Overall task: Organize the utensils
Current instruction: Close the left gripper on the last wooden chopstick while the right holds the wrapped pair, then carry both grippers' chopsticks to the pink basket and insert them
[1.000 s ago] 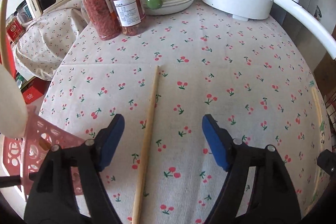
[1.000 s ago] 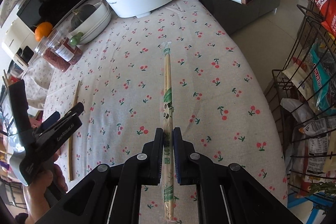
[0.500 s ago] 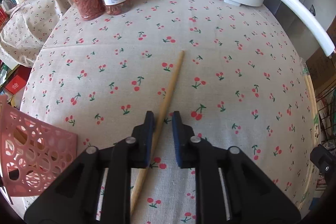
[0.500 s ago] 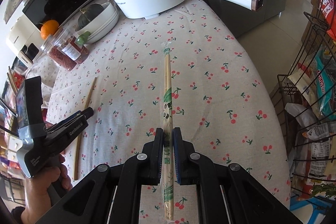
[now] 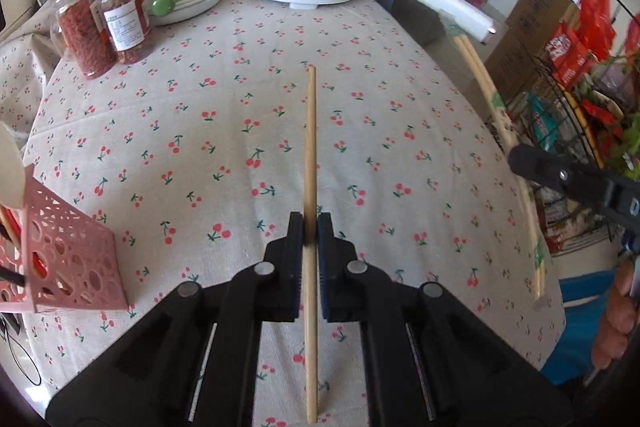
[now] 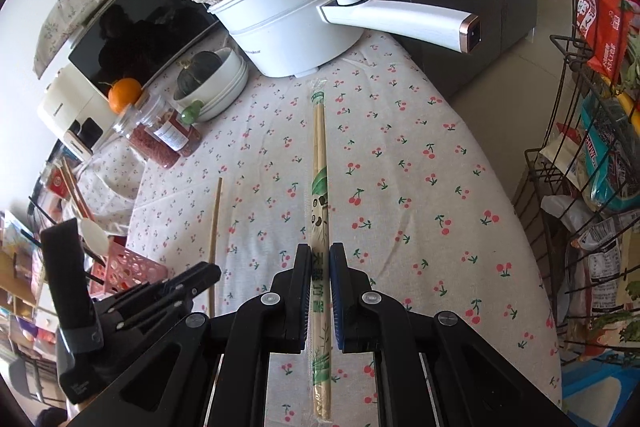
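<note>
Bare wood chopstick (image 5: 310, 163): pinched mid-length in the left gripper (image 5: 311, 231), fingers clamped tight on it, so both ends stick out and it looks lifted off the cherry-print surface (image 5: 224, 115).

Wrapped chopstick pair (image 6: 320, 195): still in its printed sleeve, right gripper (image 6: 320, 267) fingers squeezed shut on it nearer the lower end, tip pointing at the white electric pot (image 6: 288, 27).

Pink basket (image 5: 68, 259): off the left edge of the surface, with a spoon in it; my guess is both sticks end up there.

Grip logic: each stick runs along its gripper's line, probably easier to drop in end-first.

Black fingers (image 5: 294, 259) with blue pads, silver screws.
</note>
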A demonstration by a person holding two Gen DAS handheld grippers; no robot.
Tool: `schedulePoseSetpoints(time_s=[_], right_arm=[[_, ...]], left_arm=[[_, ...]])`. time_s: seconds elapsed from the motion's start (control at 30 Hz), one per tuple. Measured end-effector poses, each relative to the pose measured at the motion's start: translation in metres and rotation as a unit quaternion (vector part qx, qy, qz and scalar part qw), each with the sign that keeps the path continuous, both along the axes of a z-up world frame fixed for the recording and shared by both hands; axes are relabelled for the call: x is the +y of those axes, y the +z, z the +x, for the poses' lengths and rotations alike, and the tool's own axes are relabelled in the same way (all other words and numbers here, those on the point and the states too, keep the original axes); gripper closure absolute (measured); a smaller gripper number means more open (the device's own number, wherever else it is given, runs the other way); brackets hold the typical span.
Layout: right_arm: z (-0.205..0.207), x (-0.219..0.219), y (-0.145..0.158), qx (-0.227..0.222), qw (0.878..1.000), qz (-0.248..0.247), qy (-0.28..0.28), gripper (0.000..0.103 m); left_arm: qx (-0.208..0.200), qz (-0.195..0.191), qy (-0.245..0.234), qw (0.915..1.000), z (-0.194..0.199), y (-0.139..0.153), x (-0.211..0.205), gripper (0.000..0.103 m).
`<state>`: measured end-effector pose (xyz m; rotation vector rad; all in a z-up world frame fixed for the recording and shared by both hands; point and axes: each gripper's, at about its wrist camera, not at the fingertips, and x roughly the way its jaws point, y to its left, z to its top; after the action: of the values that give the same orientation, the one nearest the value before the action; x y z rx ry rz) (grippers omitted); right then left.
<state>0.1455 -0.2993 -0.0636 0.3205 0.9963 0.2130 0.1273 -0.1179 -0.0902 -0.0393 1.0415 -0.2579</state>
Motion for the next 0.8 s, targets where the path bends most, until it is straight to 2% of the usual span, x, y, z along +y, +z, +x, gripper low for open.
schedulePoseSetpoints(time_s=[0.17,0.37,0.47,0.6,0.73,0.8], right_arm=[[-0.014,0.006,0.02,-0.028,0.999,0.02,0.001,0.094],[-0.031,0.018,0.045,-0.074,0.997,0.016,0.001,0.094],[-0.037,0.021,0.055,-0.095,0.995,0.021,0.0,0.094],[-0.042,0.029,0.064,-0.116,0.993,0.027,0.003,0.094],[-0.045,0.044,0.07,-0.131,0.991,0.023,0.011,0.094],[-0.045,0.051,0.07,-0.134,0.991,0.022,0.017,0.094]], left_arm=[[-0.047,-0.011,-0.075,0.996,-0.051,0.04,0.009,0.095],[-0.109,-0.056,-0.095,0.9879,-0.093,0.085,0.045,0.095],[-0.148,-0.07,-0.083,0.983,-0.106,0.113,0.07,0.095],[-0.199,-0.077,-0.045,0.9759,-0.109,0.14,0.109,0.095],[-0.246,-0.078,0.018,0.966,-0.1,0.149,0.148,0.095],[-0.272,-0.077,0.045,0.958,-0.095,0.147,0.163,0.095]])
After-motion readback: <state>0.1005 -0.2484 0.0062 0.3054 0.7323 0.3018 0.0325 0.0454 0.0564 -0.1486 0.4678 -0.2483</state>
